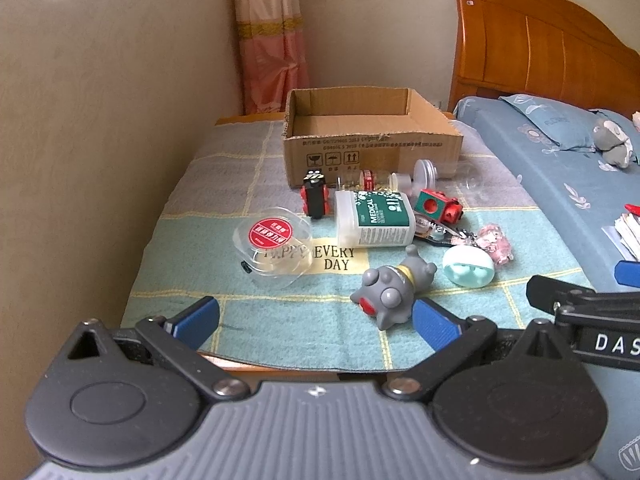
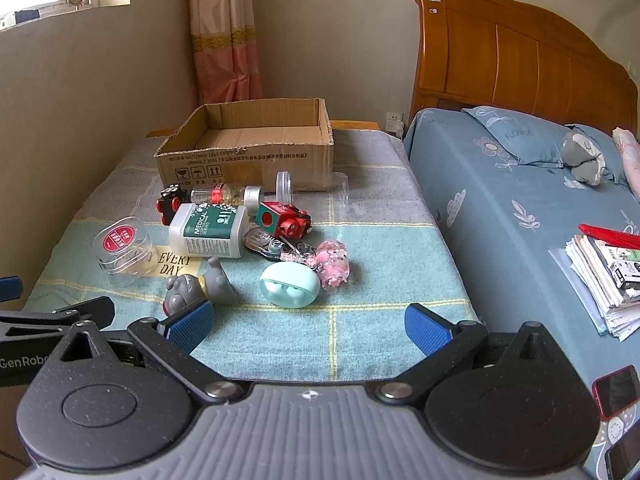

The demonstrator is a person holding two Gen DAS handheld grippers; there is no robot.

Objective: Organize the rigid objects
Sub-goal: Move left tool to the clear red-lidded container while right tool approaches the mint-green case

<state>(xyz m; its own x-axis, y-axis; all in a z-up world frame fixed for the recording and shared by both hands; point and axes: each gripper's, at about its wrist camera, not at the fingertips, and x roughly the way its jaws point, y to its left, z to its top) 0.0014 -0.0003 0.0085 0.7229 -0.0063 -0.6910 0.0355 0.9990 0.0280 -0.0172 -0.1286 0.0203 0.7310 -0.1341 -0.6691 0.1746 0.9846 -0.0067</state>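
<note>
An open cardboard box (image 1: 372, 148) (image 2: 248, 160) stands empty at the back of a cloth-covered table. In front of it lie a white medical bottle (image 1: 374, 220) (image 2: 208, 230), a clear round case with a red label (image 1: 274, 250) (image 2: 122, 246), a grey toy figure (image 1: 394, 288) (image 2: 200, 284), a mint egg-shaped case (image 1: 468, 266) (image 2: 290, 284), a black and red toy car (image 1: 315, 196) (image 2: 170, 200), a red and green toy (image 1: 438, 204) (image 2: 284, 220) and a pink charm (image 2: 332, 264). My left gripper (image 1: 316, 320) and right gripper (image 2: 308, 326) are open and empty near the table's front edge.
A bed with a blue sheet (image 2: 500, 208) and wooden headboard (image 2: 520, 52) stands to the right. A stack of papers (image 2: 604, 276) and a red phone (image 2: 616, 390) lie on it. A wall (image 1: 100, 140) runs along the table's left side.
</note>
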